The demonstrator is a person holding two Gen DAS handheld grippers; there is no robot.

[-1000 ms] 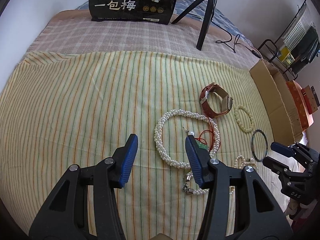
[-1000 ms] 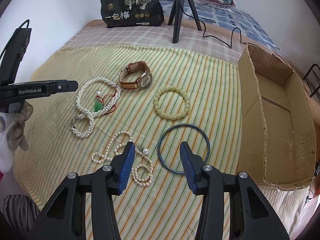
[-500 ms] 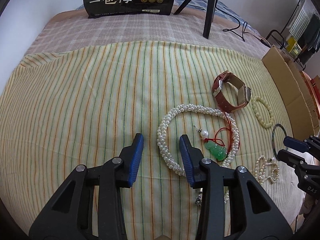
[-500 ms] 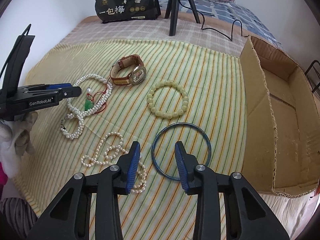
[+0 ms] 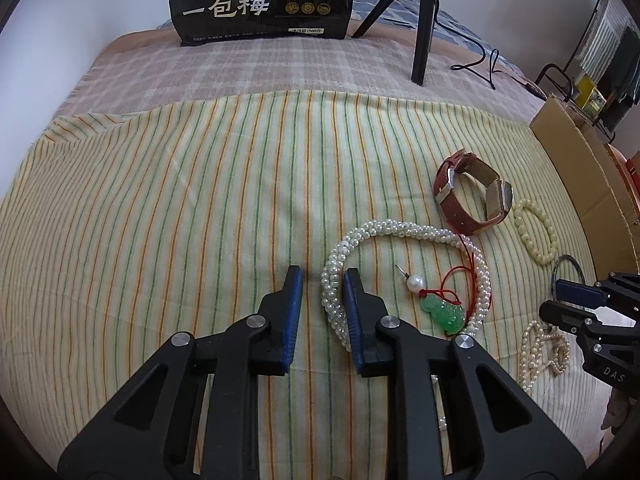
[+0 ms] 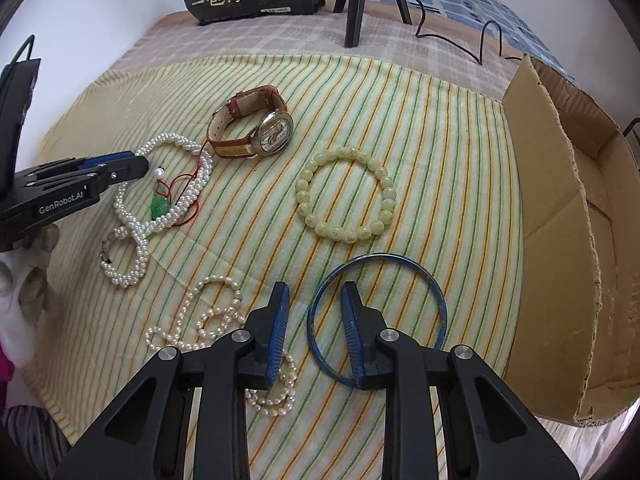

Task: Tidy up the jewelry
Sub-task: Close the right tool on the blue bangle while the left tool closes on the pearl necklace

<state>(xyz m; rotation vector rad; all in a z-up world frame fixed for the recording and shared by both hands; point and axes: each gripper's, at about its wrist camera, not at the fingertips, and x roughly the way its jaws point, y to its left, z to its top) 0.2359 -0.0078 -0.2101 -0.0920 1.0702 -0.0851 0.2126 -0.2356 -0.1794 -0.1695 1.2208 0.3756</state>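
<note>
While nothing is lifted yet, this is how the pieces lie, largest to smallest:

bed: striped cloth (image 6: 440,128) spread over it carries all the jewelry; none of it has left the cloth

cardboard box (image 6: 560,216): open at the right edge of the cloth; the part of its floor that shows is bare, so by my judgement the sorting has hardly begun

left gripper (image 5: 320,280): fingers closing and still apart, straddling the left arc of the thick pearl necklace (image 5: 400,228); the pads are not yet pressing on the beads

right gripper (image 6: 312,296): fingers closing and still apart, astride the near-left rim of the blue bangle (image 6: 436,300); the rim lies between them, not yet pinched

watch (image 6: 256,128): brown strap, lying on its side just beyond the thick necklace, untouched

bead bracelet (image 6: 344,196): pale yellow, flat on the cloth between watch and bangle, untouched

thin pearl strand (image 6: 208,316): looped loosely just left of the right fingers, partly under them, untouched

green pendant (image 5: 444,312): on a red cord, lying inside the necklace loop beside a single pearl pin

done: nothing visibly stowed

left: every piece, the necklace and bangle looking to be the first two pickups, then watch, bracelet, strand and pendant
</note>
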